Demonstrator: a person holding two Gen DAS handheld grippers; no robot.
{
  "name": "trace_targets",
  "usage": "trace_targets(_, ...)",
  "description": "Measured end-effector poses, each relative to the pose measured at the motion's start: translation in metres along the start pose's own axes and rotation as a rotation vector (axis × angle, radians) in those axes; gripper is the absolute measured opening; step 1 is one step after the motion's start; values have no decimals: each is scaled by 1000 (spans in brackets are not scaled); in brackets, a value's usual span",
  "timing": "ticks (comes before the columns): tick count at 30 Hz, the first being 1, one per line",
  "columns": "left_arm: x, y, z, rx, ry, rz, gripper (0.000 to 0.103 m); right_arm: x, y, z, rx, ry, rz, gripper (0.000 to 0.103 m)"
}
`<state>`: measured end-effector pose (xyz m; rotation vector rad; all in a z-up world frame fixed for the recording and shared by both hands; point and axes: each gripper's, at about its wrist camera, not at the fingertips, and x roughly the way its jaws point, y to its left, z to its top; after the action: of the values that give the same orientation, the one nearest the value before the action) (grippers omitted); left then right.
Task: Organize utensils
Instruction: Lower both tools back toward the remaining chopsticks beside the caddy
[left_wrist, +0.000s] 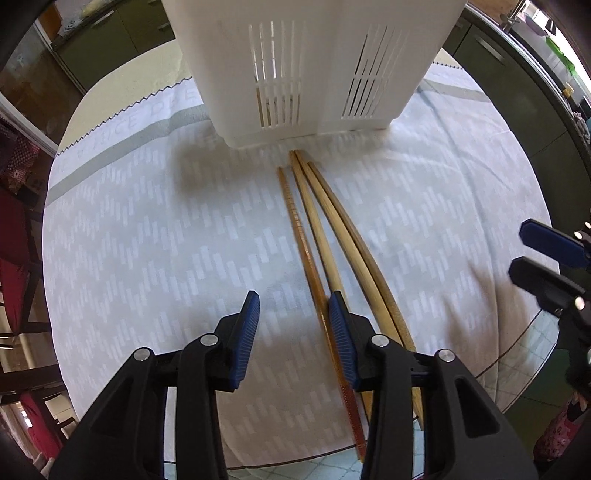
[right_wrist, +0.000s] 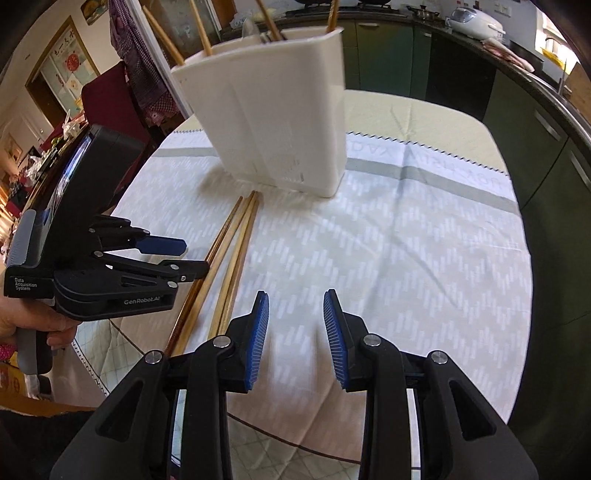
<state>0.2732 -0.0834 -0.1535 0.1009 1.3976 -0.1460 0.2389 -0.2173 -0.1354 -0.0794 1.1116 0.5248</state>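
Several wooden chopsticks (left_wrist: 314, 225) lie side by side on the white tablecloth (left_wrist: 147, 240), tips toward a white slotted utensil holder (left_wrist: 303, 66). My left gripper (left_wrist: 293, 306) is open, low over the cloth, its right finger just above the chopsticks' near ends. My right gripper (right_wrist: 295, 306) is open and empty over bare cloth, to the right of the chopsticks (right_wrist: 229, 251). The holder (right_wrist: 273, 118) stands upright with several chopsticks in it. The left gripper (right_wrist: 192, 258) shows at the left of the right wrist view; the right gripper (left_wrist: 528, 254) shows at the right edge of the left wrist view.
The round table's edge (right_wrist: 332, 454) is close in front. Red chairs (left_wrist: 14, 266) stand at the left. Dark green kitchen cabinets (right_wrist: 517, 122) run along the back and right, with appliances on the counter.
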Motion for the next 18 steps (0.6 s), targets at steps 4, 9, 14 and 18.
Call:
trace_targets(4,7,-3,0,7,-2,13,32,21,12,6,-6,42,27,31)
trace_targets(9,10,-3,-3,23,-1,5,14,51,31,16,-30,94,33,27)
trace_targets(14,9,4,-13,50,3,6,11,68,44,27,-43,129,10,23)
trace_targets(18,8,14,-18,54,6,10,11,74,48,32,-44,144,0,23)
